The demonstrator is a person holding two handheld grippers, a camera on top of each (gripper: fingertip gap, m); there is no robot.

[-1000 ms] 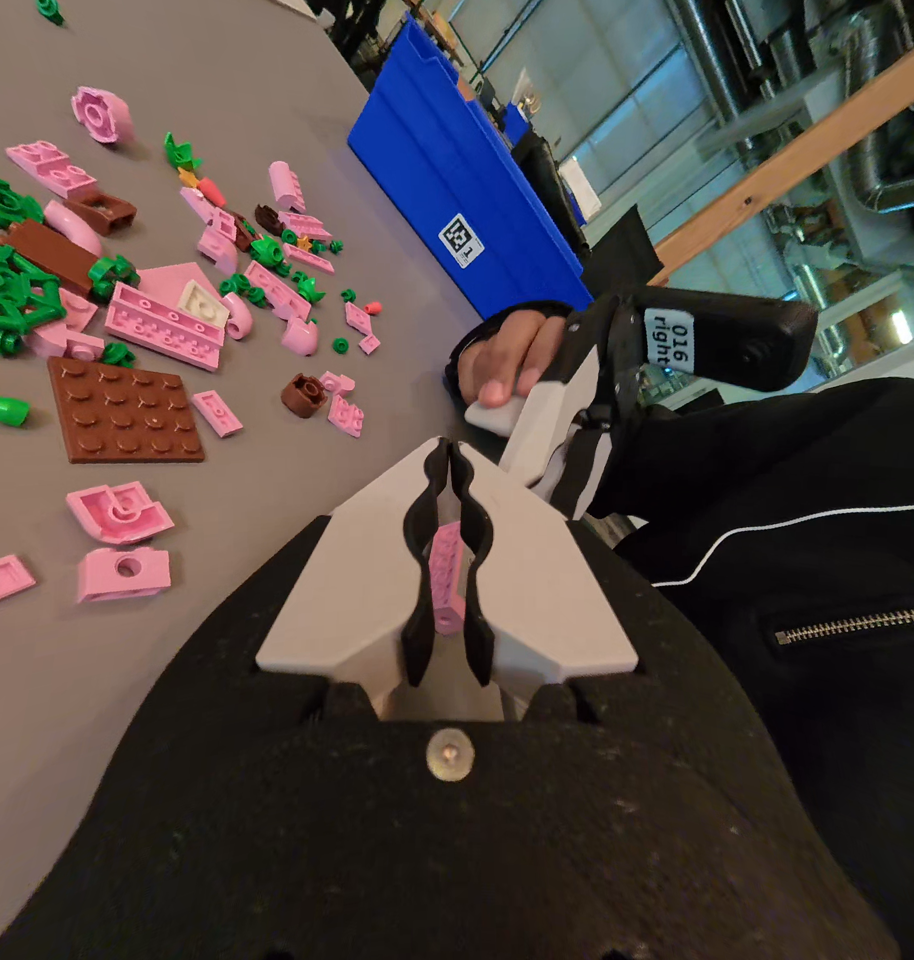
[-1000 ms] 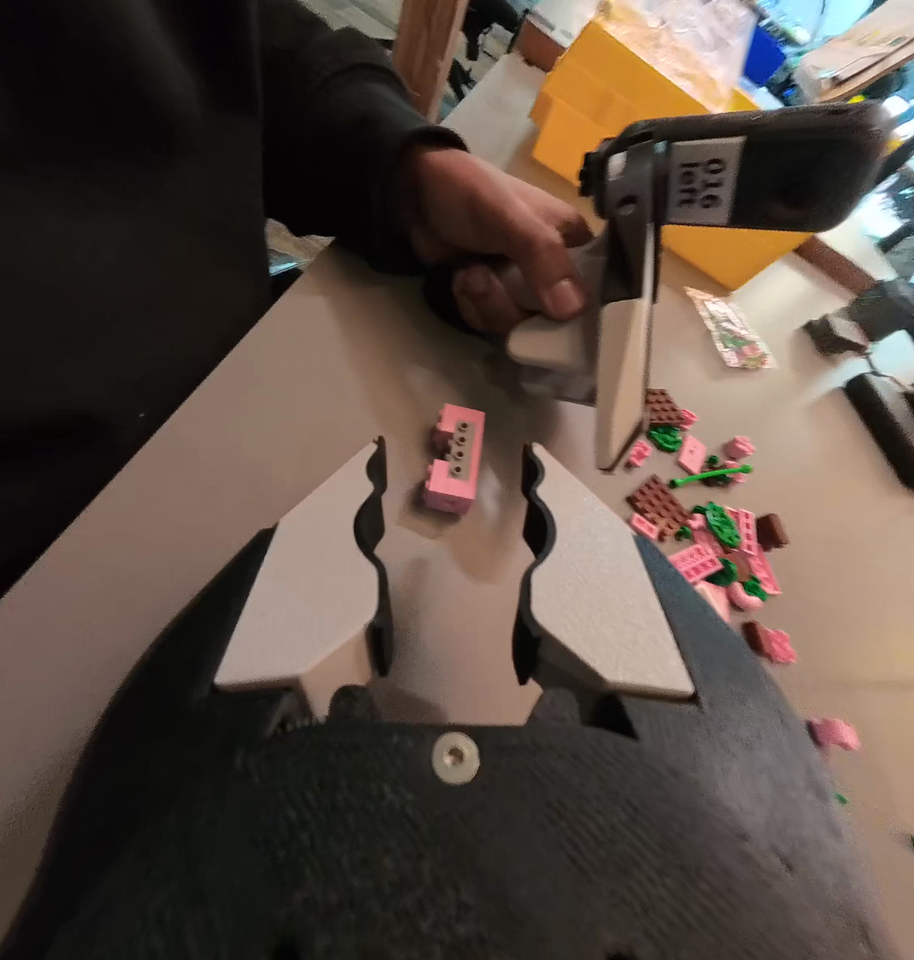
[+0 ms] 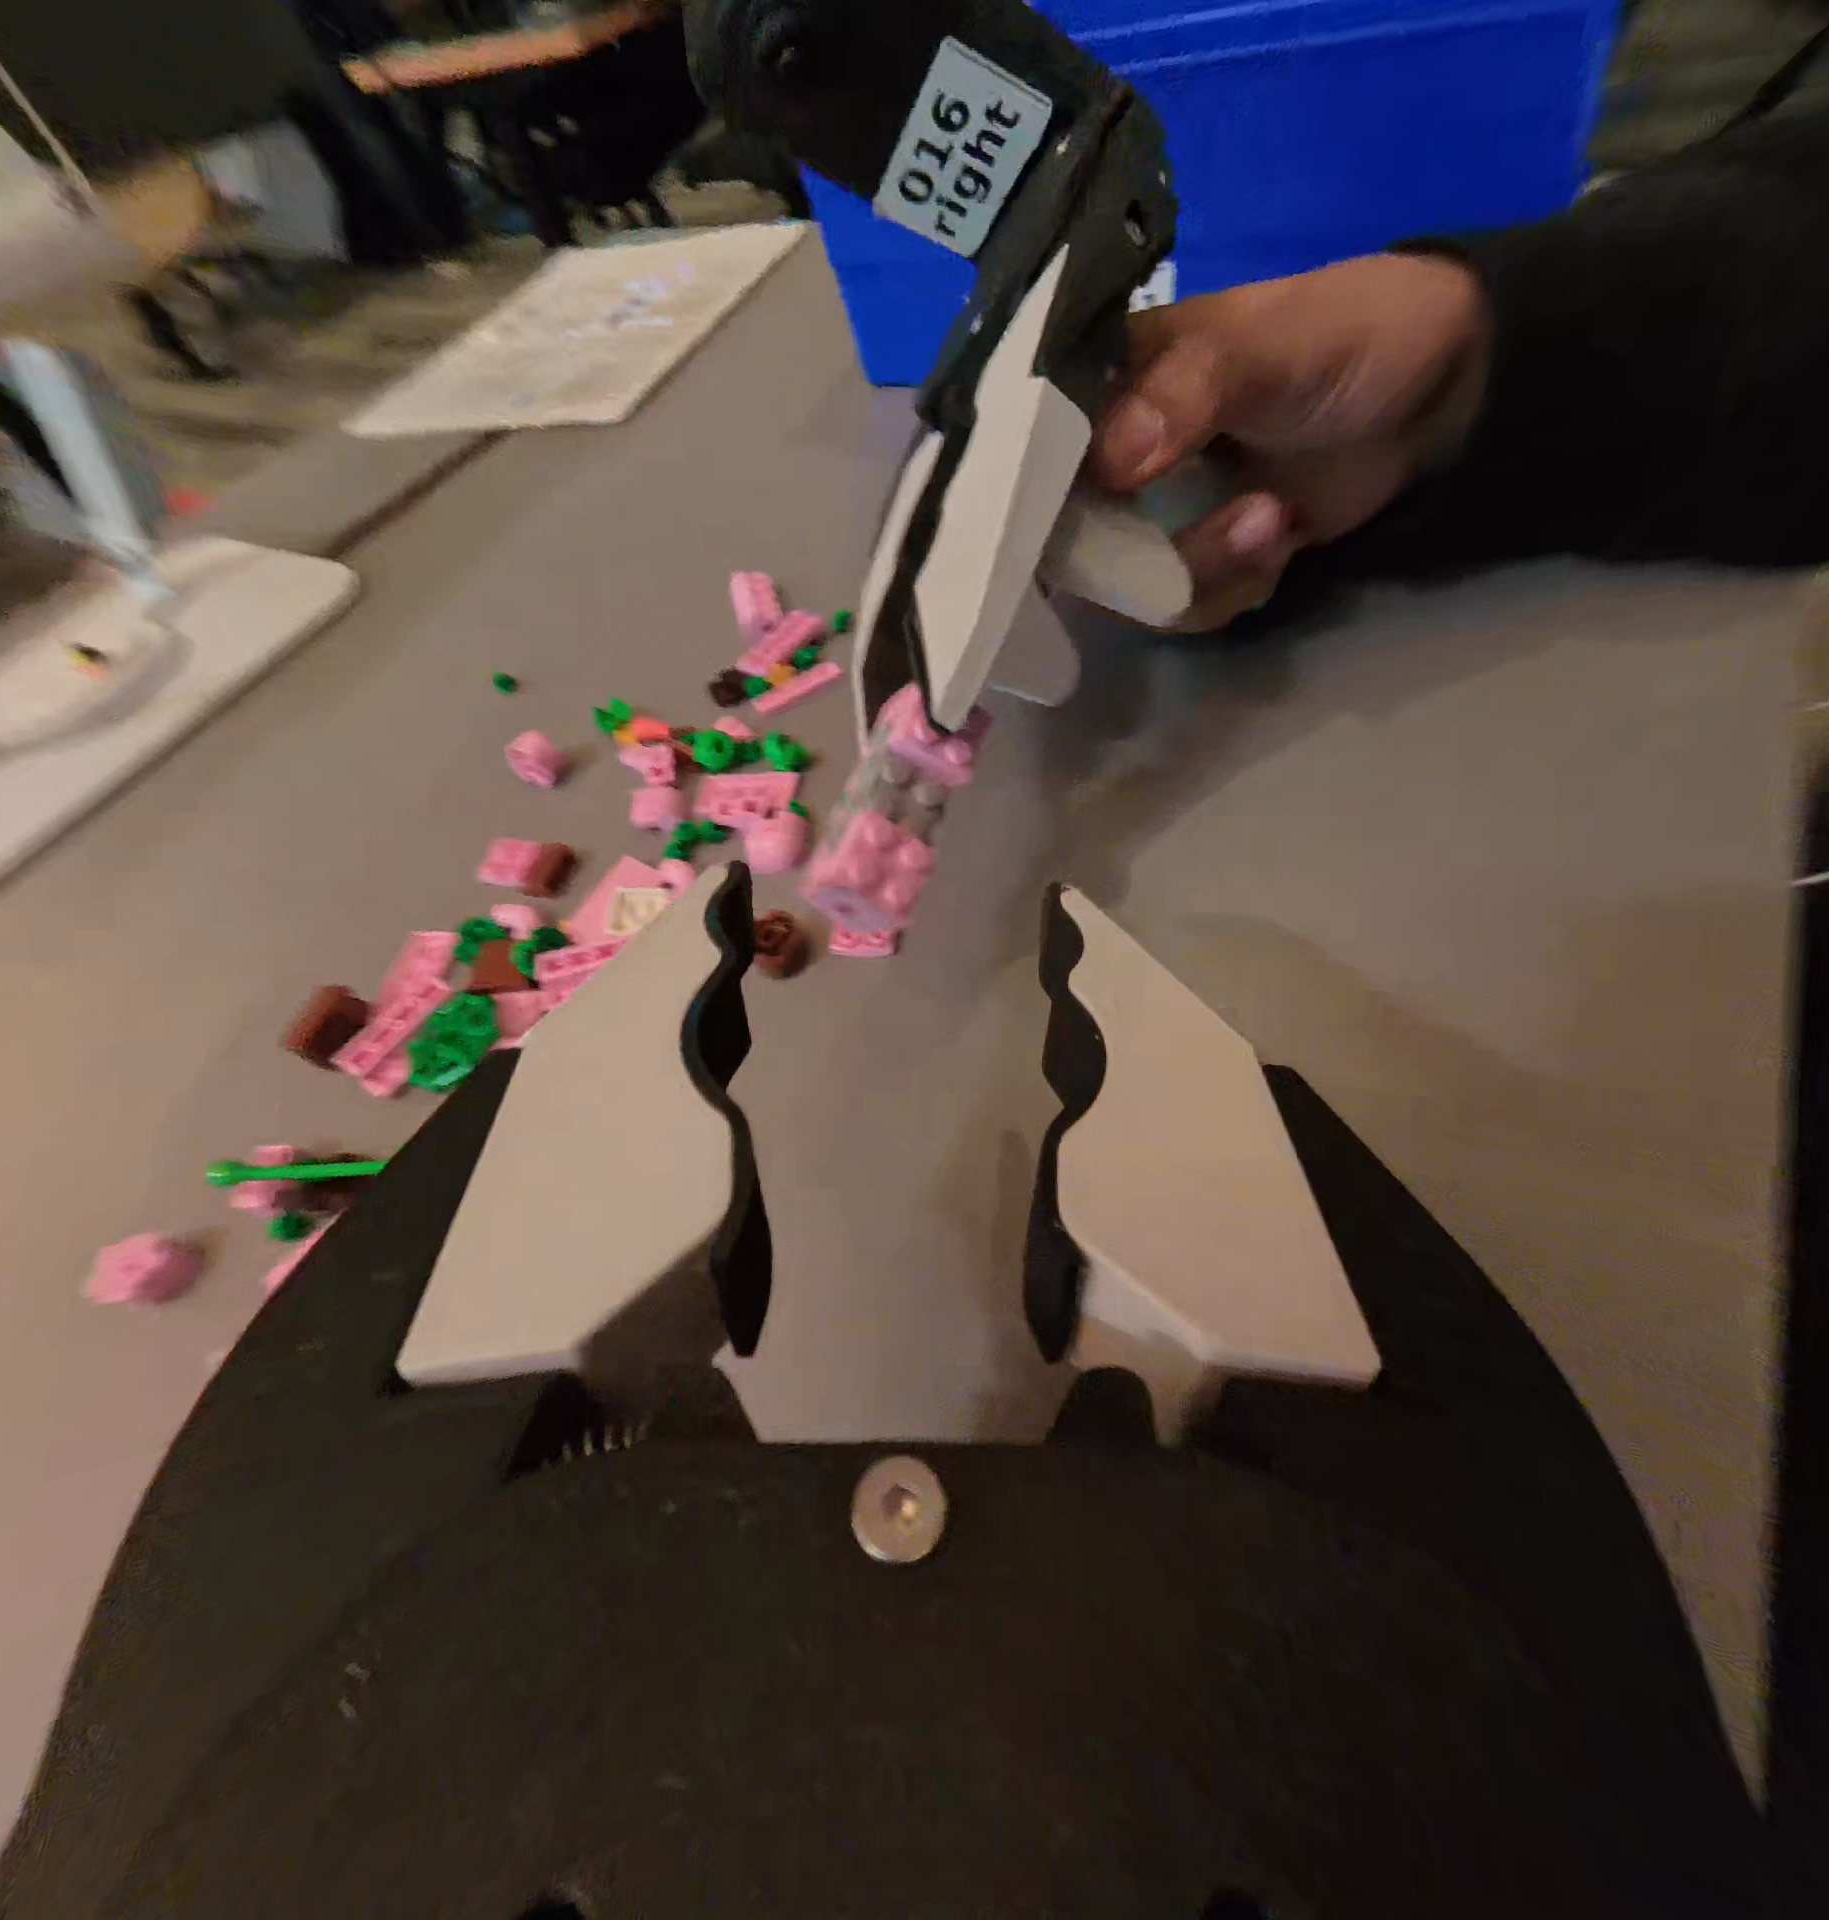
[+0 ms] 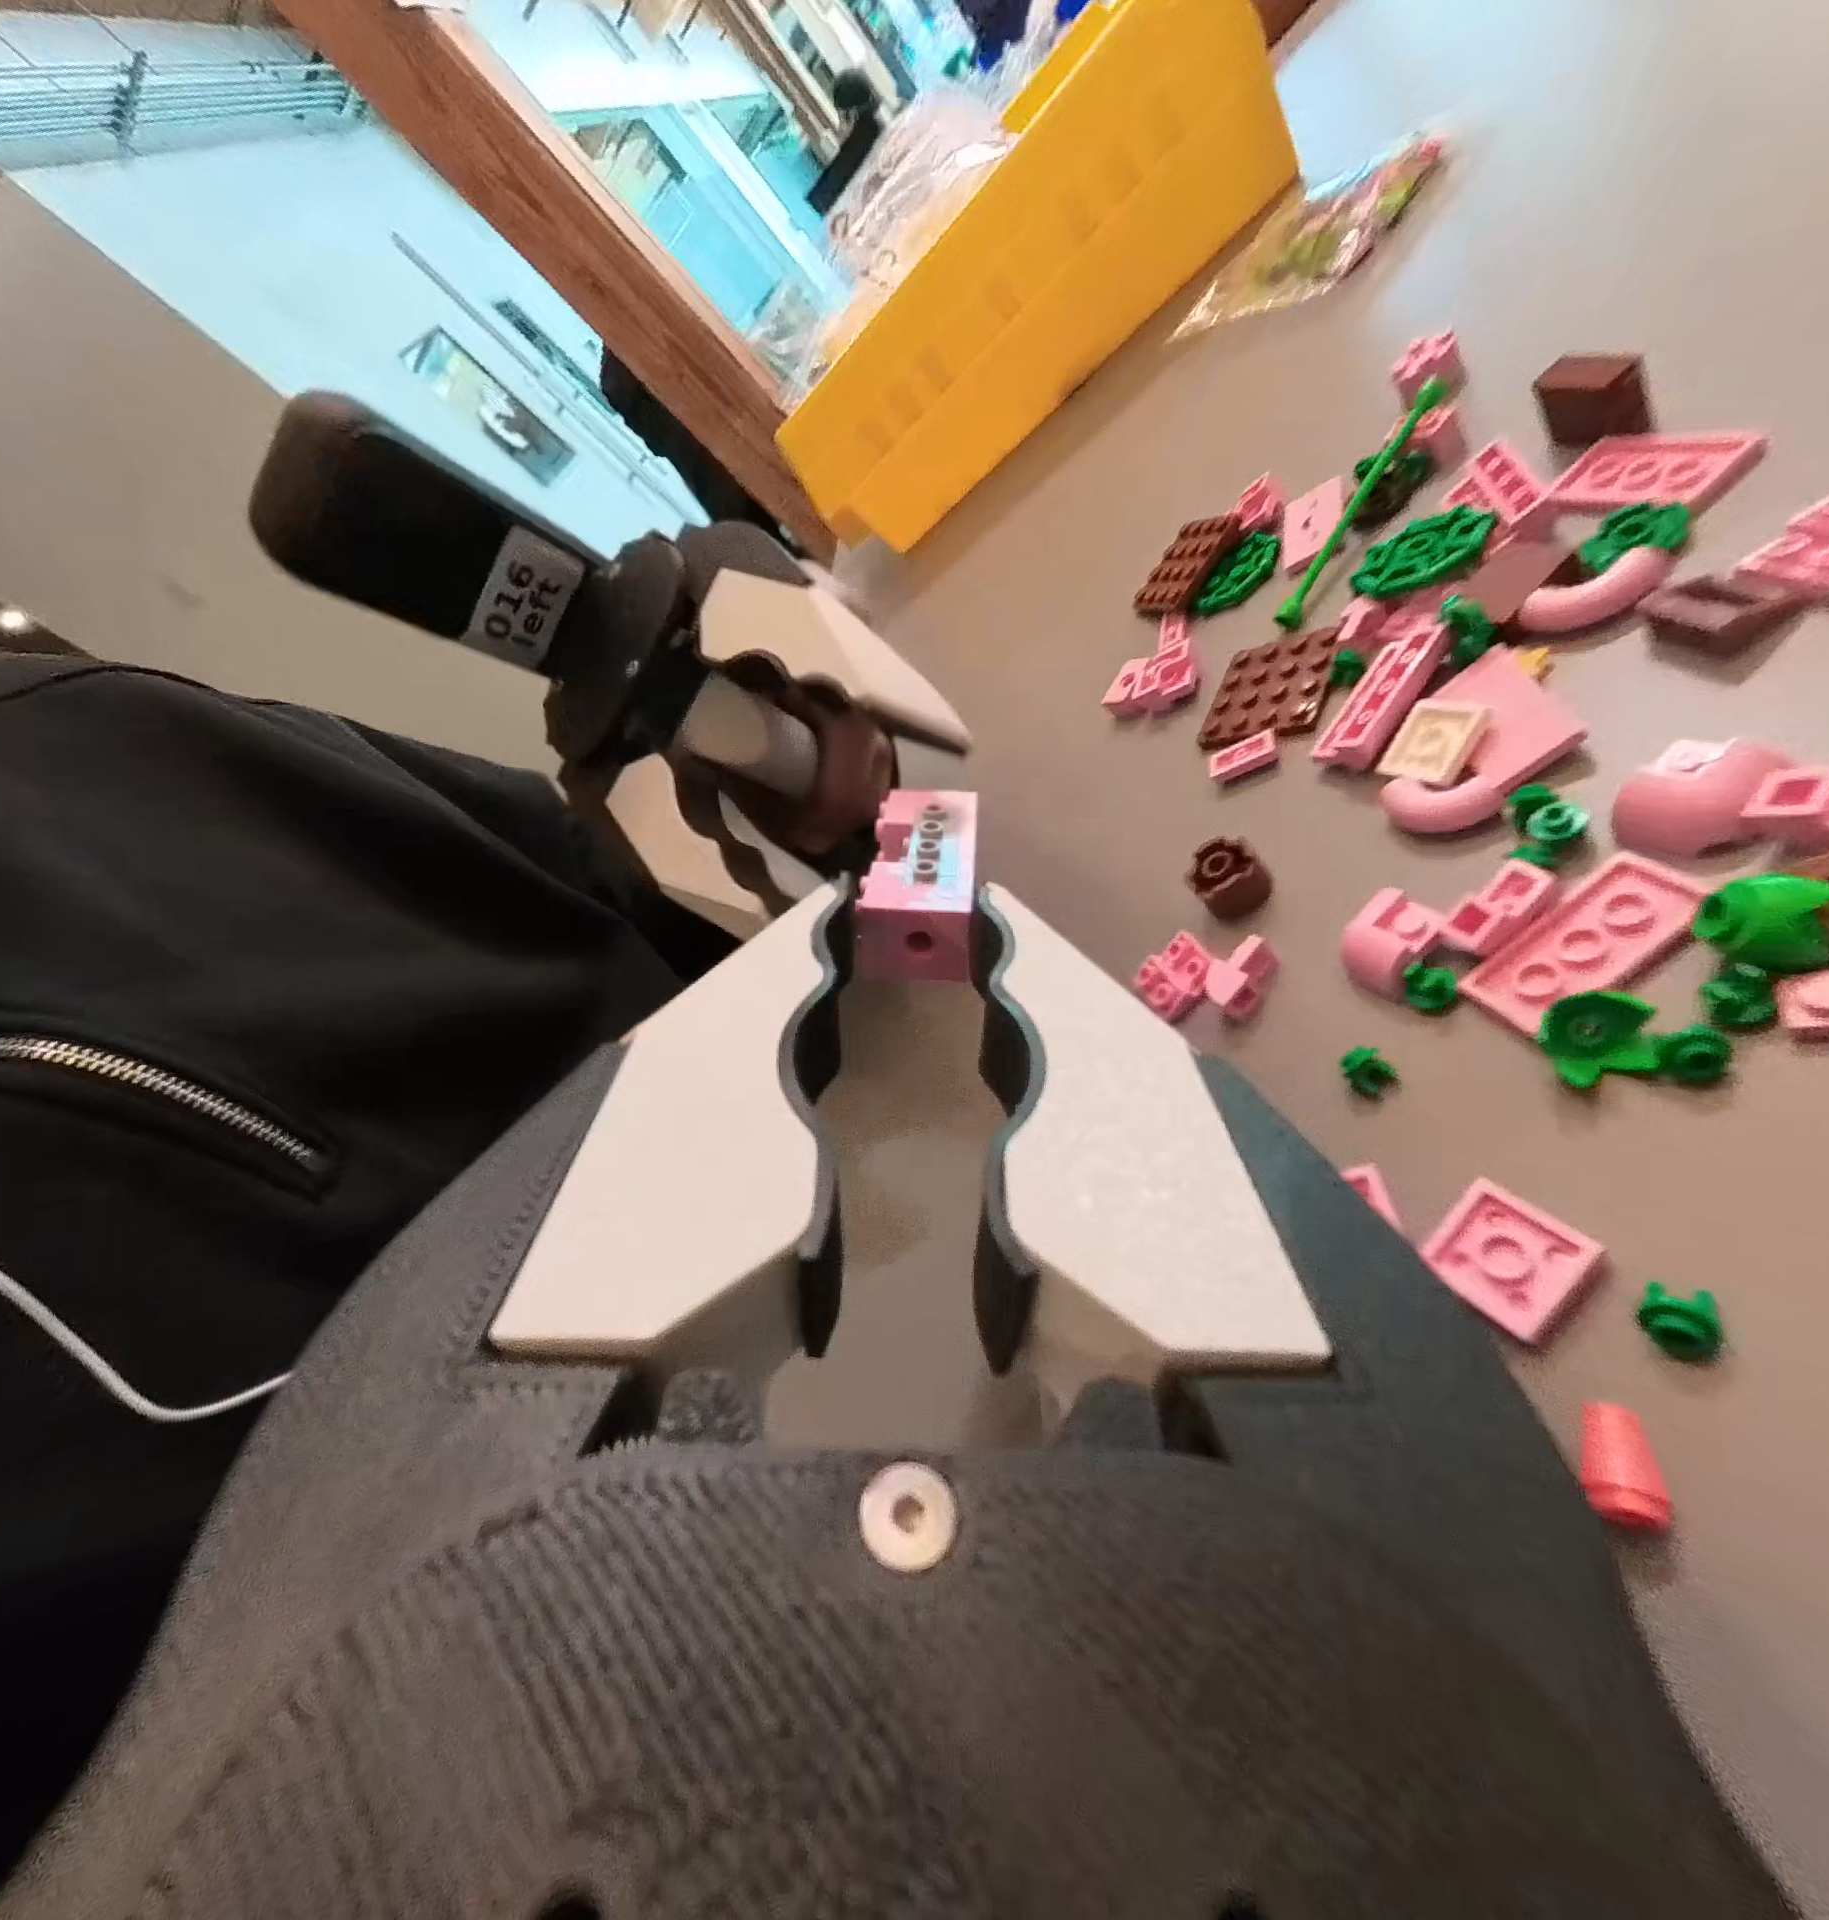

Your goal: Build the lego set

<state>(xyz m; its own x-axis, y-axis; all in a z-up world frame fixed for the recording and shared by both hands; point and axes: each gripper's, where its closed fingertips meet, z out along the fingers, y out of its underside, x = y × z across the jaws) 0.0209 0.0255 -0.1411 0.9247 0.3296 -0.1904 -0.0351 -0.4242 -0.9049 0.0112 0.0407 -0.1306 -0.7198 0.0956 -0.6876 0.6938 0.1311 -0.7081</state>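
The grey table [image 4: 1149, 270] carries everything, and its near half is left bare, which I judge gives the two tools room to work; at its far edges stand a yellow bin [image 4: 1035, 281] and a blue bin [image 3: 1305, 135], well apart from the work and likely just storage; the loose pieces [image 4: 1492, 727] lie spread in a single layer on one side, pink, brown and green, so that each can be singled out and picked without digging; a brown studded plate [image 4: 1268, 686] lies flat among them, near a small brown round piece [image 4: 1230, 876] that sits alone closer to the tools.

The right gripper [image 4: 912, 914] has its tips clamped on the short end of the pink block [image 4: 920, 894], a small built-up piece with a grey strip along one face; holding it by the end leaves most of its length free, probably so another piece or the other tool can reach it; in the left wrist view the same pink block [image 3: 884, 821] hangs tilted from those tips, above the table and clear of the pile.

The left gripper [image 3: 894, 914] stands spread wide with nothing between its fingers, pointing straight at the hanging block and just short of it; I read this as readiness to take the free end or steady it.
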